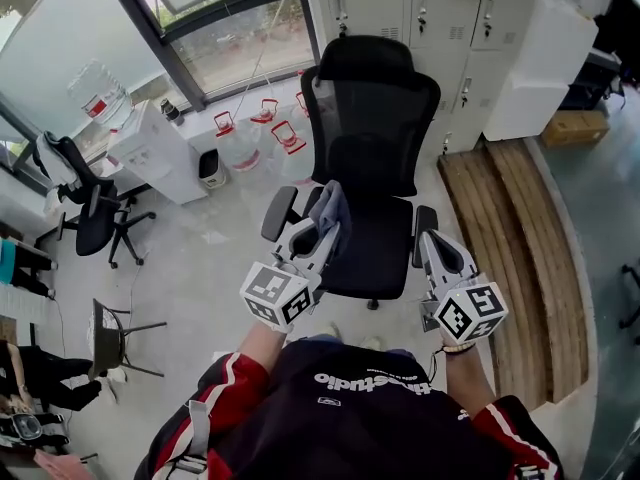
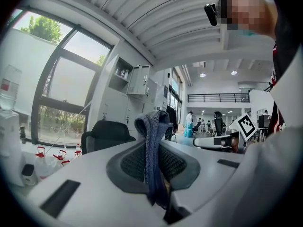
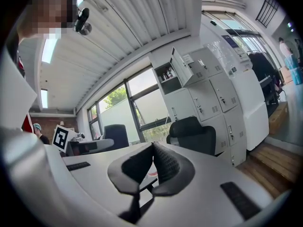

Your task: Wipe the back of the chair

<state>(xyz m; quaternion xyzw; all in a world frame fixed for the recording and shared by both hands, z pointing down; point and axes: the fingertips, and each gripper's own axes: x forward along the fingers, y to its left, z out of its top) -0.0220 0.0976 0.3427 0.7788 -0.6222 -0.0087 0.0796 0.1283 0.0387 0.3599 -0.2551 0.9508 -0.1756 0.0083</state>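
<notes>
Facing a black mesh office chair (image 1: 375, 118) in an open-plan workspace, a person in a dark jacket (image 1: 350, 418) with red sleeve panels holds out two grippers. At ten o'clock in the head view, a second office chair (image 1: 95, 218) stands on the pale floor beside a white water dispenser (image 1: 150, 148), with red-capped water jugs (image 1: 265, 128) lined up under the window at eleven o'clock. The left gripper (image 1: 322, 233), at about eleven o'clock from the person, has its jaws pinched on a folded blue-grey cloth (image 1: 332, 206) that stands up between the black pads; its own view shows the cloth (image 2: 152, 145) clamped upright, with the chair (image 2: 106, 134) farther off behind it. The chair stands dead ahead at twelve o'clock, its seat toward the person and its tall back and headrest toward grey lockers (image 1: 420, 8). At one o'clock, the right gripper (image 1: 432, 240) hangs just beside the chair's armrest; its own view shows the jaws drawn together at the tips, with nothing between them. Wooden decking (image 1: 510, 228) runs along the floor at two o'clock.
</notes>
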